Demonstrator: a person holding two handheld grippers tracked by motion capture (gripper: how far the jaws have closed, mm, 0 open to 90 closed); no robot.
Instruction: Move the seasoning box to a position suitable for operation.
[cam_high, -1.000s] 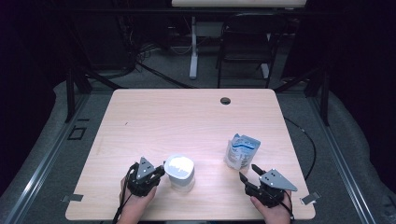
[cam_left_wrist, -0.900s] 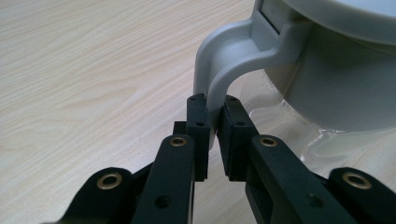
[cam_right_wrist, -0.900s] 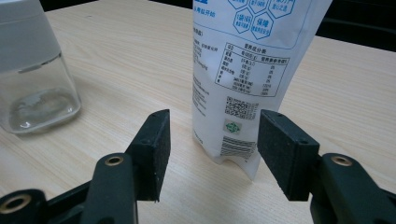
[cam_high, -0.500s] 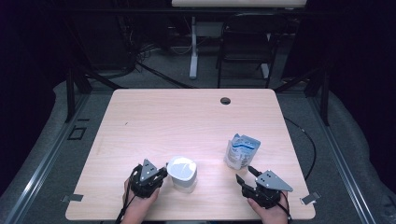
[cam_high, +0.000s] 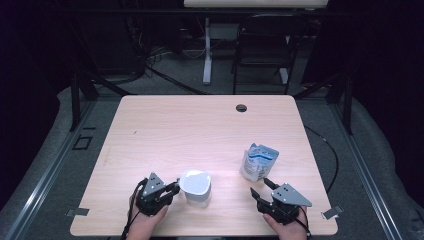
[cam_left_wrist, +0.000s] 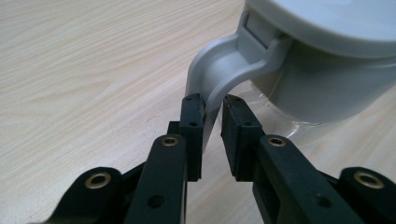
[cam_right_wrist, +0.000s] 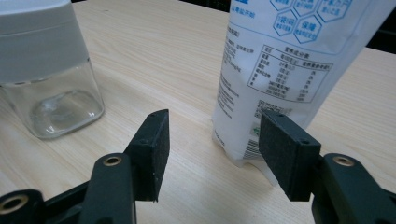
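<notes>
Jar (cam_high: 196, 187) with the grey lid stood near the table's (cam_high: 200, 130) front edge, its curved handle (cam_left_wrist: 219, 79) between your left gripper's (cam_left_wrist: 212, 109) jaws. Those jaws had just been opening, and seemed to sit slightly off the handle, so you looked to be letting go. Your right gripper (cam_right_wrist: 212, 126) stood wide open and empty just short of the white pouch (cam_right_wrist: 280, 65). Next, likely move it forward around the pouch and close.

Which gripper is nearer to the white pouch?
Right. The right gripper sits just in front of the pouch, jaws open and apart from it. The left gripper is across the table at the jar's handle, its jaws just opening around it.
</notes>
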